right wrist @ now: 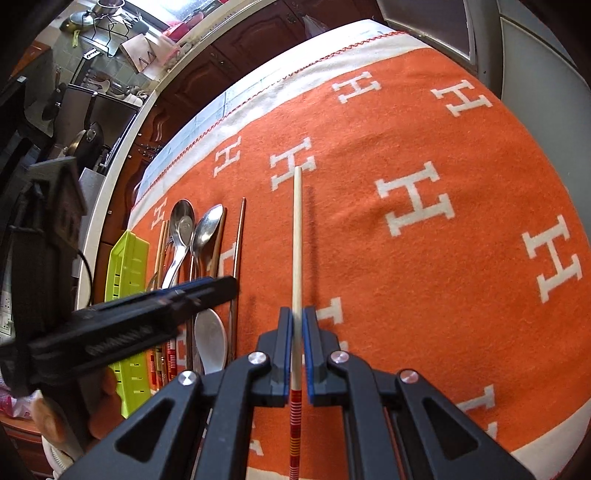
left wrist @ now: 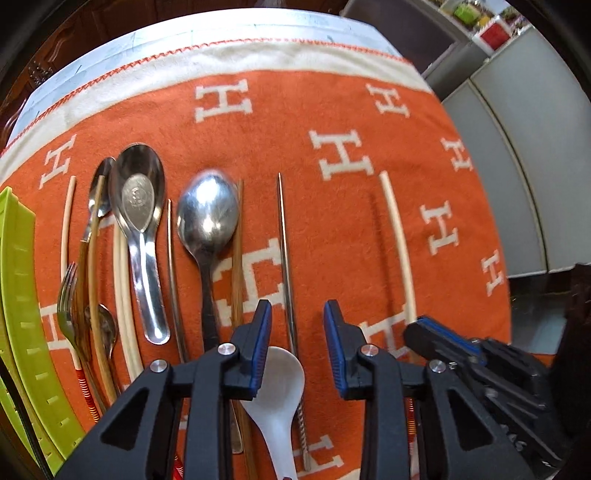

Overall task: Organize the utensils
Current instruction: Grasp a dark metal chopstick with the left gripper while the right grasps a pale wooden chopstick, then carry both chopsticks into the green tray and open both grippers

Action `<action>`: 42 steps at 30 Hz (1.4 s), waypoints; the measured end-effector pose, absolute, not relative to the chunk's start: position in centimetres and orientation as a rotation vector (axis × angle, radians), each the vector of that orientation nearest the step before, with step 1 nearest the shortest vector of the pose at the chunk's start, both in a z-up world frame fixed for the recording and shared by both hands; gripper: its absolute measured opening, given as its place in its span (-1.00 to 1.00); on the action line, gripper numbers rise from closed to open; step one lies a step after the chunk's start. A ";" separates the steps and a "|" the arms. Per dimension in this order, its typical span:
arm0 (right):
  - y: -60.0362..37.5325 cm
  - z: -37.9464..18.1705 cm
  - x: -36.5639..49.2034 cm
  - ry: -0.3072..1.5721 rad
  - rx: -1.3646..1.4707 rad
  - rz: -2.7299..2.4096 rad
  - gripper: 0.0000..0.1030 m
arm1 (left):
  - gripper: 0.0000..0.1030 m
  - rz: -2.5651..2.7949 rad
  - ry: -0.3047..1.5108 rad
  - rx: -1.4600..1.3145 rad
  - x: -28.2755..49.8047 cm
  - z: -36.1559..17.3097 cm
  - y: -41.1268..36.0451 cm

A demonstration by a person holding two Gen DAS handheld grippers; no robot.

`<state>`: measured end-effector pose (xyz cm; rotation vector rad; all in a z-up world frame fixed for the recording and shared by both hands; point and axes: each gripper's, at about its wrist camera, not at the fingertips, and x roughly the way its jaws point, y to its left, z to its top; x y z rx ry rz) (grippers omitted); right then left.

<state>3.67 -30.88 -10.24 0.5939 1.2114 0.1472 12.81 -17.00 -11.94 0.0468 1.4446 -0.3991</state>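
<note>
Utensils lie in a row on an orange blanket [left wrist: 332, 229]. My left gripper [left wrist: 297, 317] is open above a white plastic spoon [left wrist: 280, 384] and a thin metal chopstick [left wrist: 286, 258]. A large steel spoon [left wrist: 207, 214] with a black handle lies just left of it. My right gripper [right wrist: 297, 325] is shut on a cream chopstick [right wrist: 297, 236] with a red-striped end, which points away along the blanket; this chopstick also shows in the left wrist view [left wrist: 399, 243]. The right gripper [left wrist: 443, 339] shows at that view's lower right.
A lime green tray [left wrist: 22, 295] lies at the blanket's left edge. Beside it are a fork [left wrist: 68, 302], a steel soup spoon [left wrist: 138, 206], wooden and cream chopsticks [left wrist: 123, 295]. The table's far edge [left wrist: 221, 33] and grey cabinets [left wrist: 517, 147] lie beyond.
</note>
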 end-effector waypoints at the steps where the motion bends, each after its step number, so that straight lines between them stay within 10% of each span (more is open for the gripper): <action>1: -30.9 -10.2 3.7 1.210 0.596 0.148 -0.90 | -0.47 -0.395 1.448 0.057 12.7 -12.2 -17.2; 9: -31.3 -10.5 3.7 1.217 0.619 0.146 -0.89 | -0.50 -0.352 1.383 0.275 11.3 -12.5 -19.9; 13: -31.7 -10.8 3.5 1.221 0.641 0.145 -0.89 | -0.93 -0.364 1.386 0.217 11.6 -12.4 -19.7; 42: -27.2 -9.1 2.2 1.176 0.528 0.317 -0.90 | -0.94 -0.505 1.277 -0.216 9.0 -6.0 -11.2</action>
